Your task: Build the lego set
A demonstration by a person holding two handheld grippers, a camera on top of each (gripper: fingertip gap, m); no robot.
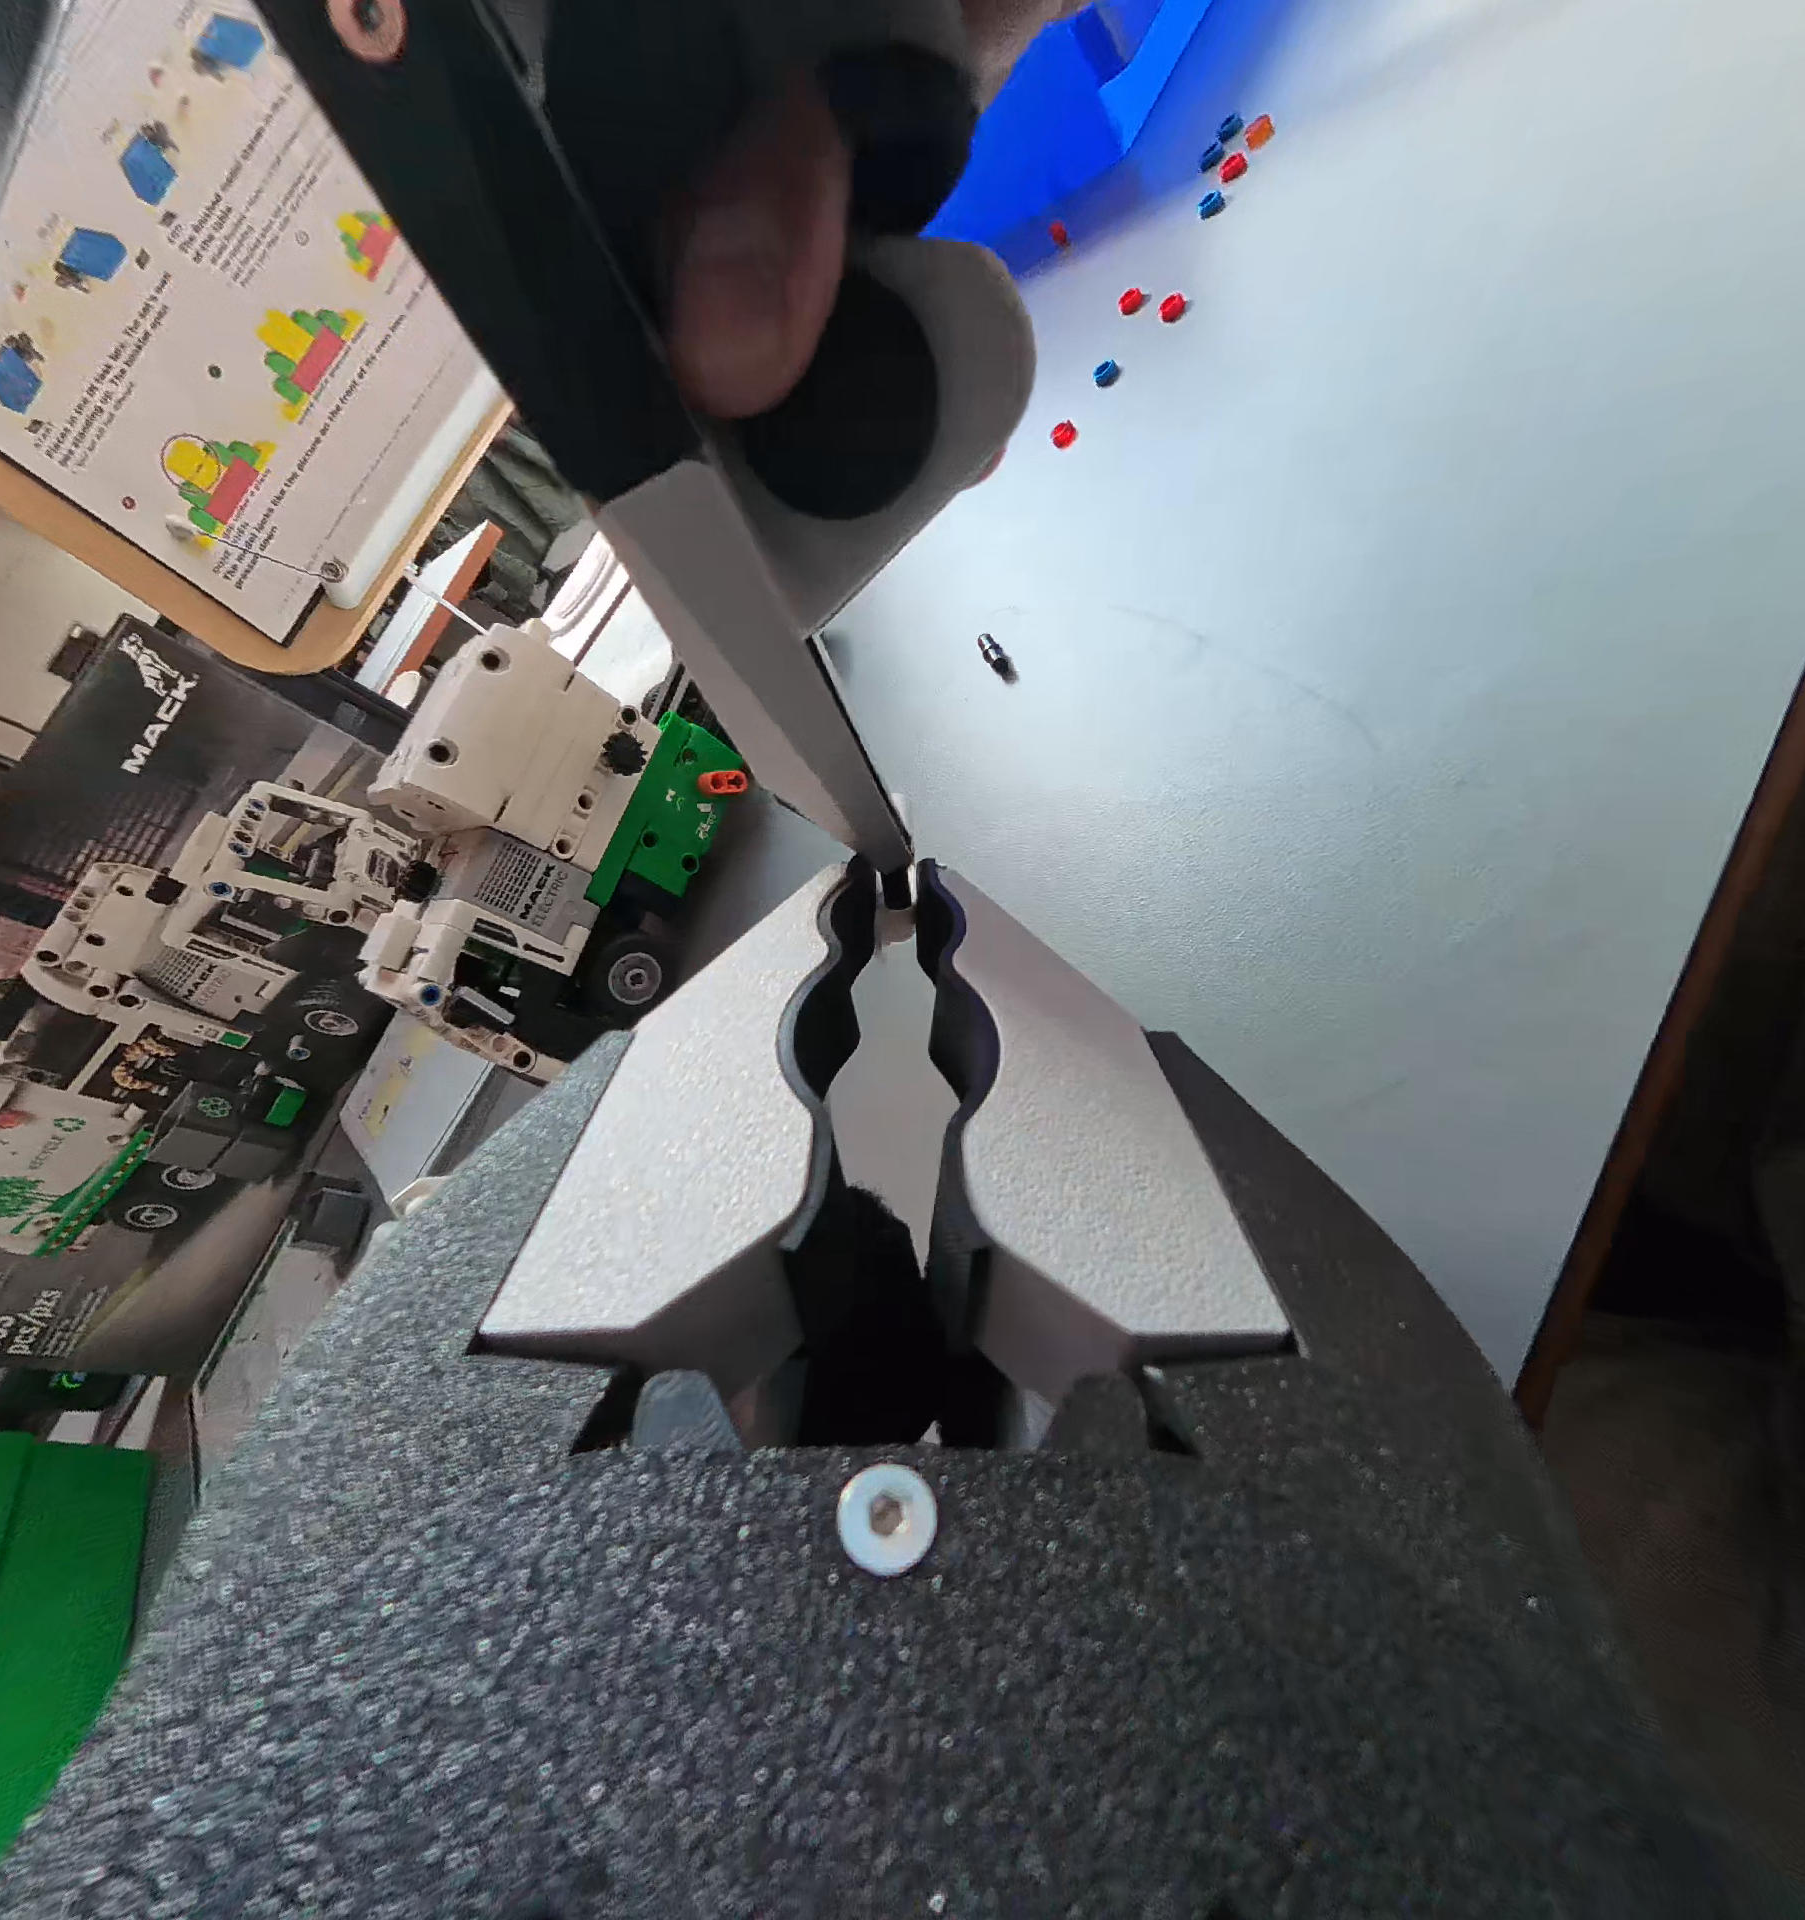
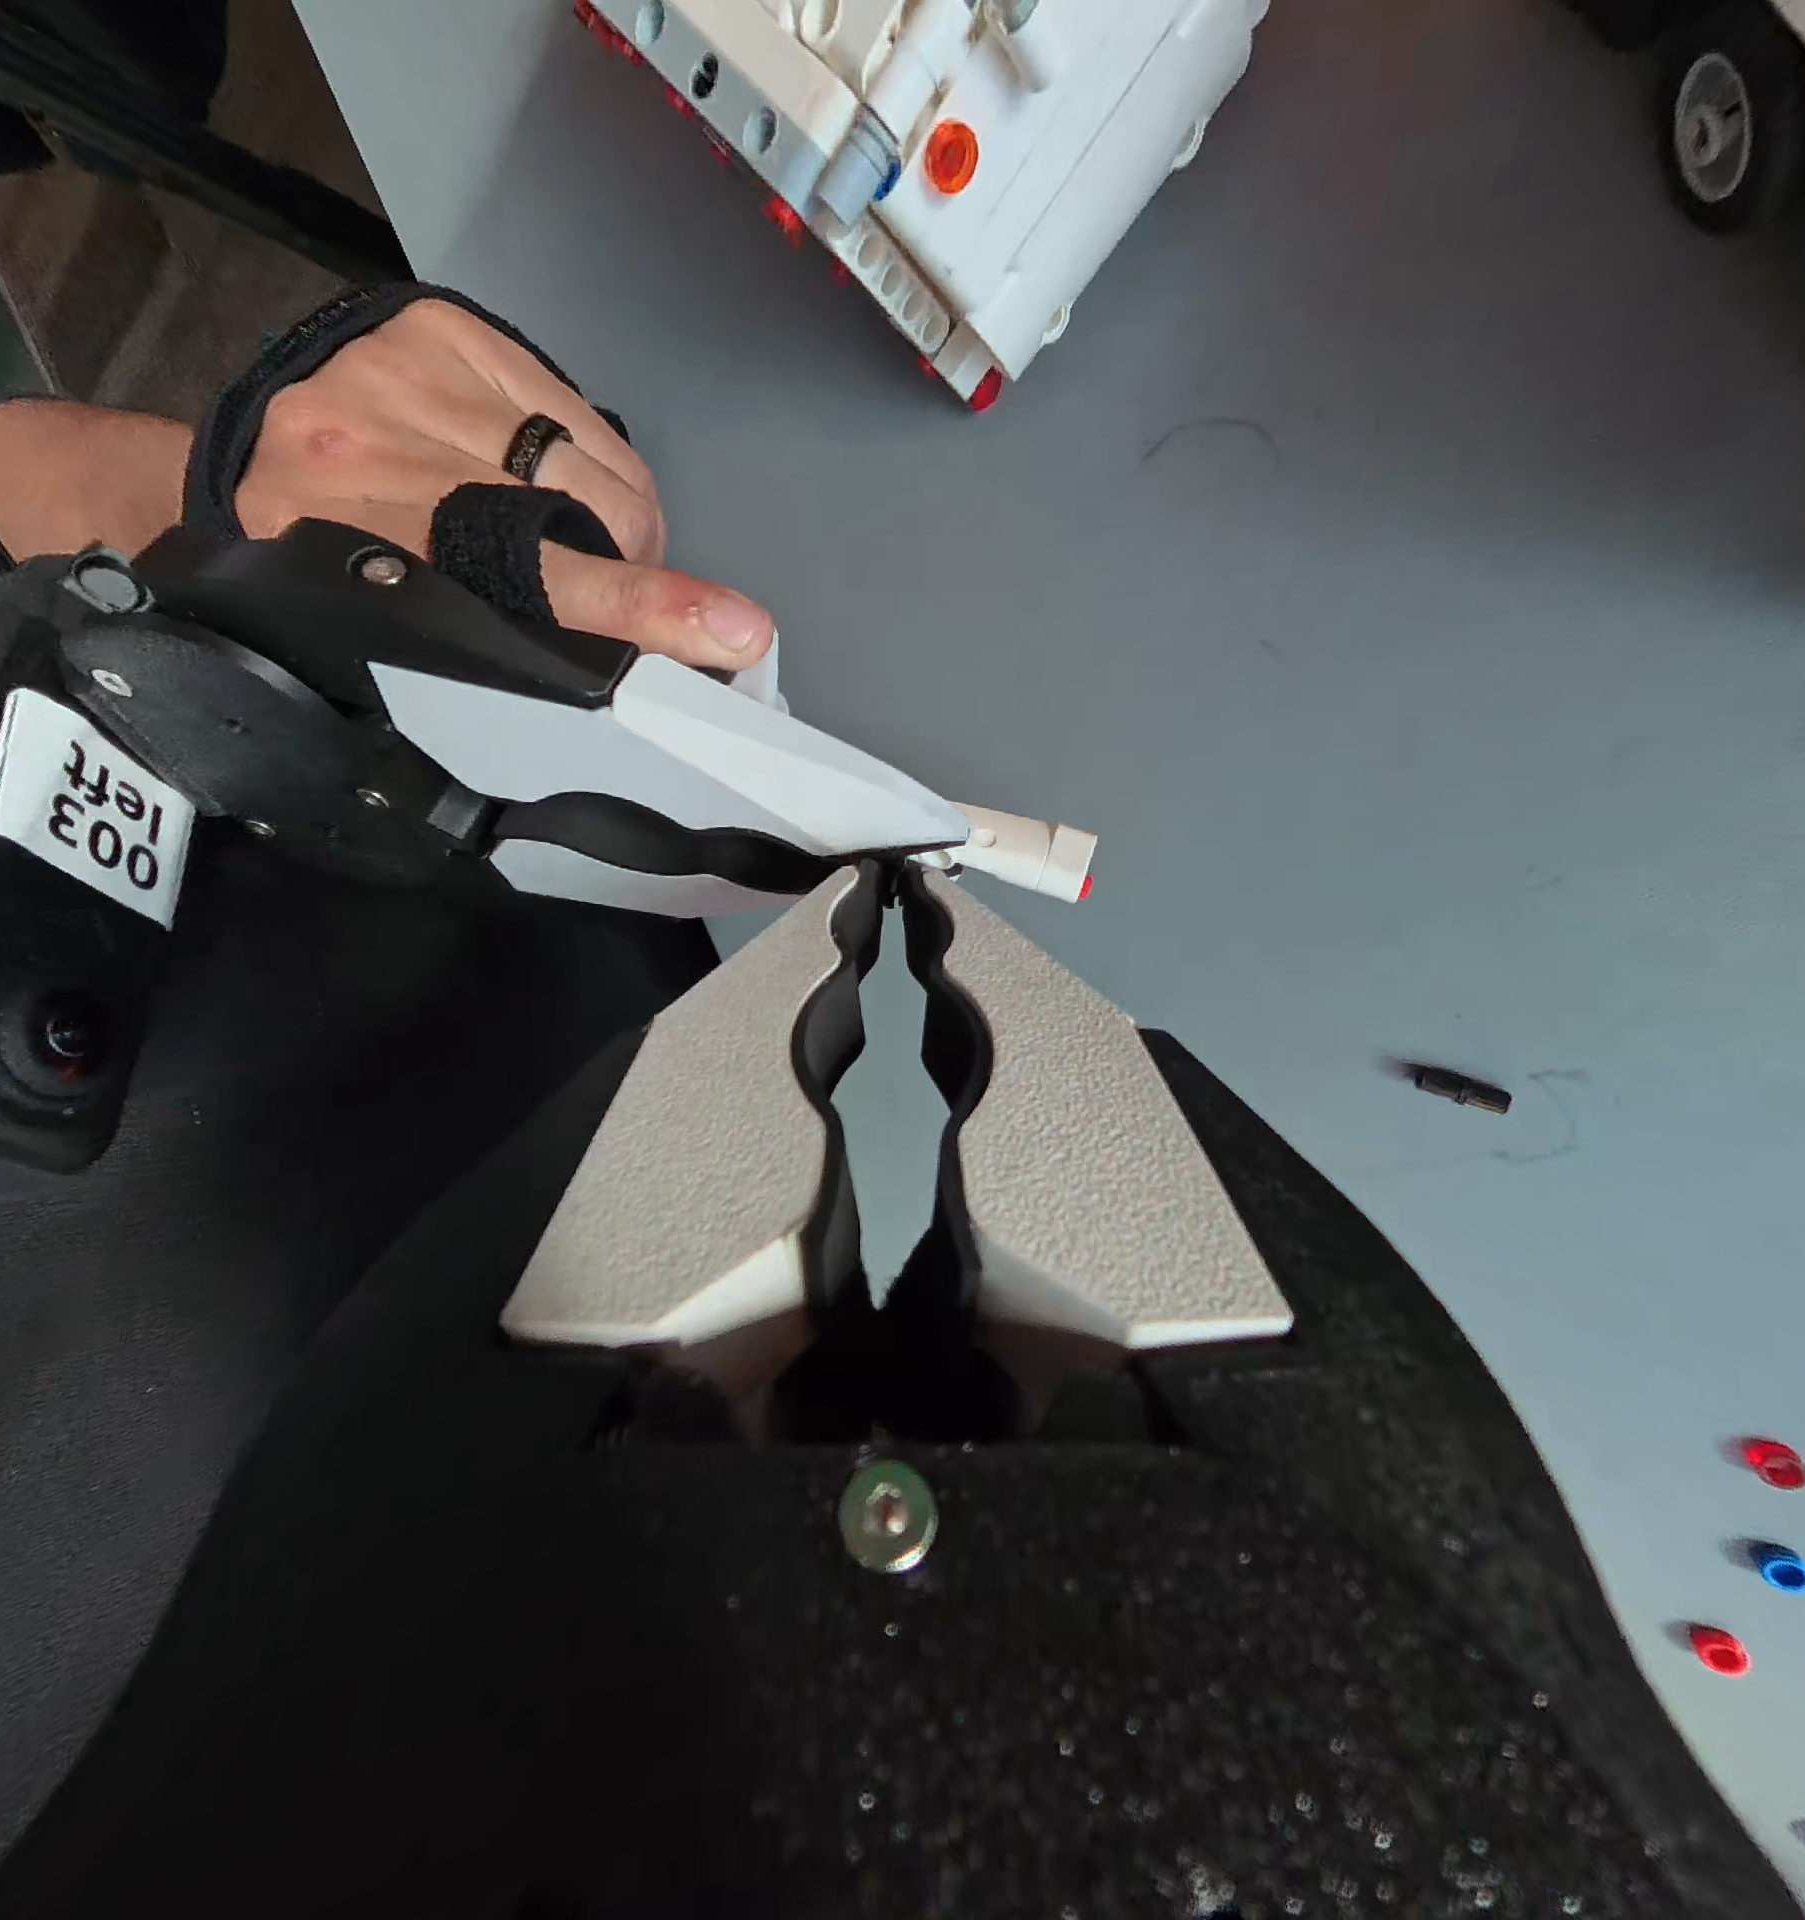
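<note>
A small white Lego piece with a red stud at its far end point(image 2: 1023, 854) is held above the pale grey tabletop point(image 2: 1397, 623), clamped at its near end by the tips of the left gripper point(image 2: 908, 847); the jaws of the right gripper point(image 2: 890, 883) are nearly together and appear to pinch a small dark pin at that same end, though what exactly they hold cannot be told. The piece is judged light, rigid and smooth, so a slip or twist is likely if it is held only at the very tip; a hold across its flat sides nearer the middle would be steadier. A loose black pin point(image 2: 1461, 1089) and red and blue round studs point(image 2: 1776, 1463) lie on the tabletop; a white partly built truck point(image 2: 981, 156) stands farther off.
</note>
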